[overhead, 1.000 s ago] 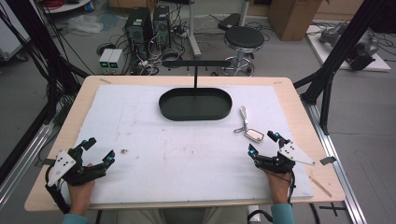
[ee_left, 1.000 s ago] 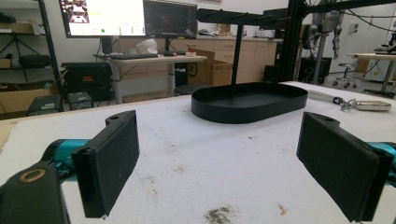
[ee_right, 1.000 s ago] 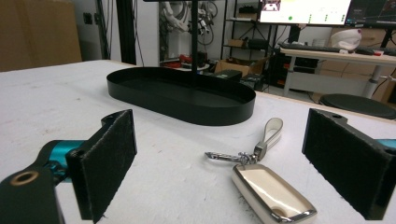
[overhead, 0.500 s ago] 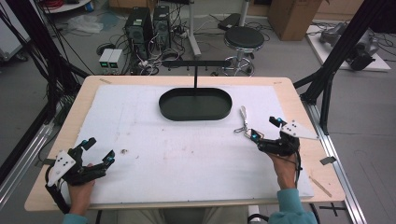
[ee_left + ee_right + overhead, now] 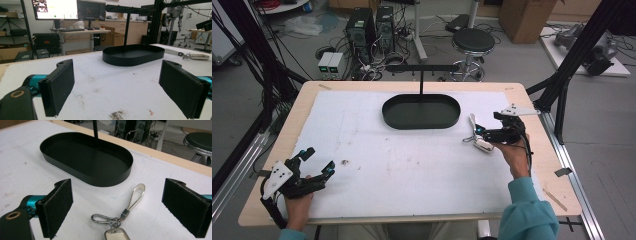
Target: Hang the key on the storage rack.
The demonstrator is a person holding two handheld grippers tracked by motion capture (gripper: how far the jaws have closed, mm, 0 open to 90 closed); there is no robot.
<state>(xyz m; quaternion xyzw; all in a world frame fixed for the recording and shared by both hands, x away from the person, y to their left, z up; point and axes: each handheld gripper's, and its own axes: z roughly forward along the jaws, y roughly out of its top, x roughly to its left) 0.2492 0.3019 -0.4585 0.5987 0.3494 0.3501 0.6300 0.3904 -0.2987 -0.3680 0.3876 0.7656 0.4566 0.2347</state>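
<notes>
**Right gripper poised over the keychain, jaws wide**

The right gripper (image 5: 486, 134) is out over the table's right half, the person's teal-sleeved forearm stretched up from the near edge, wrist turned so the tool points left toward the middle. Its jaws stand wide apart and hold nothing; in the right gripper view the keychain (image 5: 123, 217) lies flat on the white cover between the two black, felt-like pads (image 5: 58, 205), touching neither. It's a shiny metal piece: a long polished loop, a small swivel, a snap hook off to one side and a pale fob at the bottom edge. From above, the keychain (image 5: 475, 137) sits just right of the black oval tray (image 5: 421, 121), near it but apart. The tray is matte, low-walled and rounded at both ends, with a thin black post rising behind it.

The left gripper (image 5: 314, 165) rests at the near left corner of the table, hand gripping it from below, jaws spread wide on bare white cover (image 5: 107, 92), which looks rough and slightly stained
</notes>
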